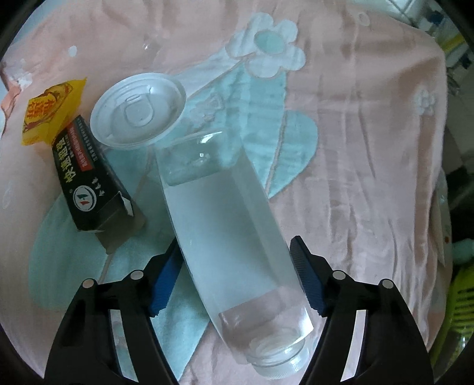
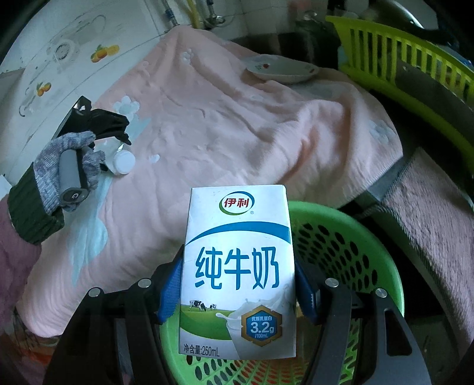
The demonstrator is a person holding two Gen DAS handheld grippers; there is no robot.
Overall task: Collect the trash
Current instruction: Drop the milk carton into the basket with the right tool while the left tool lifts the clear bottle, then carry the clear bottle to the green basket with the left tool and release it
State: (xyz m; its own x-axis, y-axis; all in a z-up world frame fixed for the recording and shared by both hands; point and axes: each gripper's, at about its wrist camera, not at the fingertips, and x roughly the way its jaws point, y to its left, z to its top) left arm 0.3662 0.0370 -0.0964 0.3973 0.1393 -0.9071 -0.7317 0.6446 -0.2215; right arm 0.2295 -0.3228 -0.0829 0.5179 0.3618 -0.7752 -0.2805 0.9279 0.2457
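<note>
Home kitchen: fruit-patterned wall tiles (image 2: 100, 53), water taps (image 2: 211, 16), green dish rack (image 2: 385, 50), plate (image 2: 281, 69).

Left gripper (image 1: 237, 278) straddles the clear bottle (image 1: 228, 225) lying on the pink blanket (image 1: 355, 148), blue pads (image 1: 164, 275) beside its body, with a lid (image 1: 137, 111), black box (image 1: 94, 180) and yellow wrapper (image 1: 50, 112) nearby.

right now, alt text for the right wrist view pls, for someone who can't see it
The right gripper holds a white and blue milk carton between its blue pads, above a green perforated basket. Behind lies a pink blanket with a small dish; at left a gloved hand works the left gripper at a clear bottle.
</note>
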